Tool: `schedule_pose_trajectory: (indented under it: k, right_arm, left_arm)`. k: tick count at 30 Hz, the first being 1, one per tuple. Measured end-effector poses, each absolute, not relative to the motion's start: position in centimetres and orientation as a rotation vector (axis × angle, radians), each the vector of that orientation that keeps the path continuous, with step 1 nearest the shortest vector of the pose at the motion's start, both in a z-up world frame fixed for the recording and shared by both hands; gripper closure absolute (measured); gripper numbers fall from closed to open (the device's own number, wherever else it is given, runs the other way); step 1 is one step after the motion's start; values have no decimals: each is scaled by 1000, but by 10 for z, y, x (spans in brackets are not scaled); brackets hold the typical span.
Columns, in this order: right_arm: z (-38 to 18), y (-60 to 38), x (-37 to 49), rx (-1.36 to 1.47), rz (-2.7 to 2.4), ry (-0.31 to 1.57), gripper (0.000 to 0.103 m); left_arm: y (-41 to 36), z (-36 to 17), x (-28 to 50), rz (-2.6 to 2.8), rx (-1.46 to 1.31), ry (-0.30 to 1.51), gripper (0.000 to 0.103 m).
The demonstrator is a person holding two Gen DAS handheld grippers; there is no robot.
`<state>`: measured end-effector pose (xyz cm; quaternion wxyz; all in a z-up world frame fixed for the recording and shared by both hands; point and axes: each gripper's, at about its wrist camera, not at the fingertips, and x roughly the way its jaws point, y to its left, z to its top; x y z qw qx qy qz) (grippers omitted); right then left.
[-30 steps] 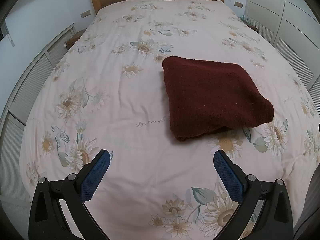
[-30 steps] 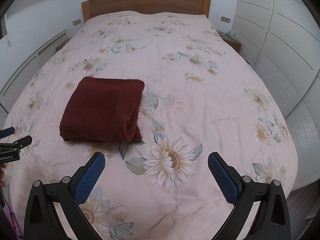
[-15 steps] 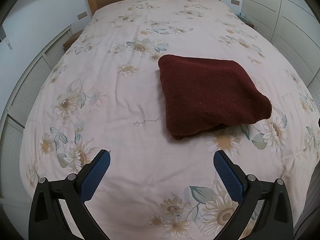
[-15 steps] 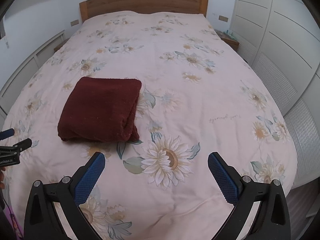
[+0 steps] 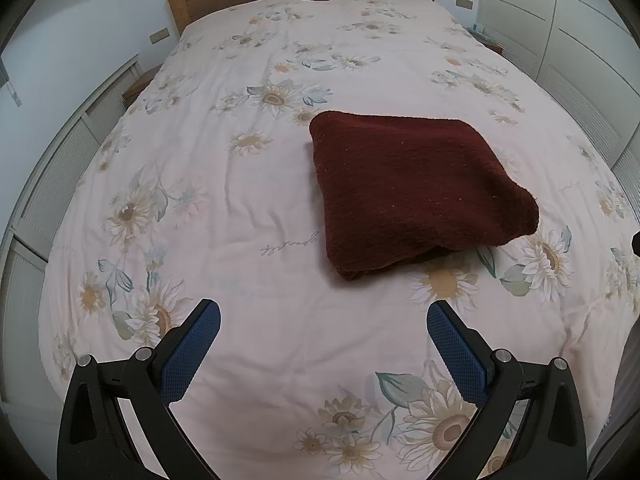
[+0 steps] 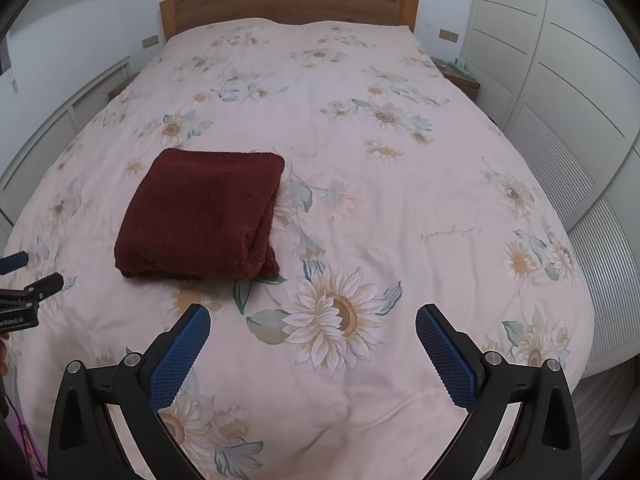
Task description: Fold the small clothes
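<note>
A dark red knitted garment lies folded into a thick rectangle on the flowered bedspread. In the right wrist view it sits left of centre. My left gripper is open and empty, held above the bed short of the garment's near left corner. My right gripper is open and empty, above the bed to the right of the garment's near edge. The left gripper's tip shows at the left edge of the right wrist view.
The bed has a wooden headboard at the far end. White slatted wardrobe doors stand along the right side, low white cabinets along the left. A small bedside table stands at the far right.
Both grippers have drawn back and risen slightly, so the garment sits a little lower and the headboard shows more. The garment has not moved. Both grippers stay open.
</note>
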<state>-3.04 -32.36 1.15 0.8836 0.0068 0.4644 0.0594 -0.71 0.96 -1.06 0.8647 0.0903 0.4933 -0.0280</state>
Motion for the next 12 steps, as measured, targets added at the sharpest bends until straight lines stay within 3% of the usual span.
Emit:
schedule_pose_trajectory:
  k: [12]
  right_arm:
    - [9, -321, -30, 13, 127, 977, 1]
  left_arm:
    - [6, -10, -8, -62, 193, 1037, 1]
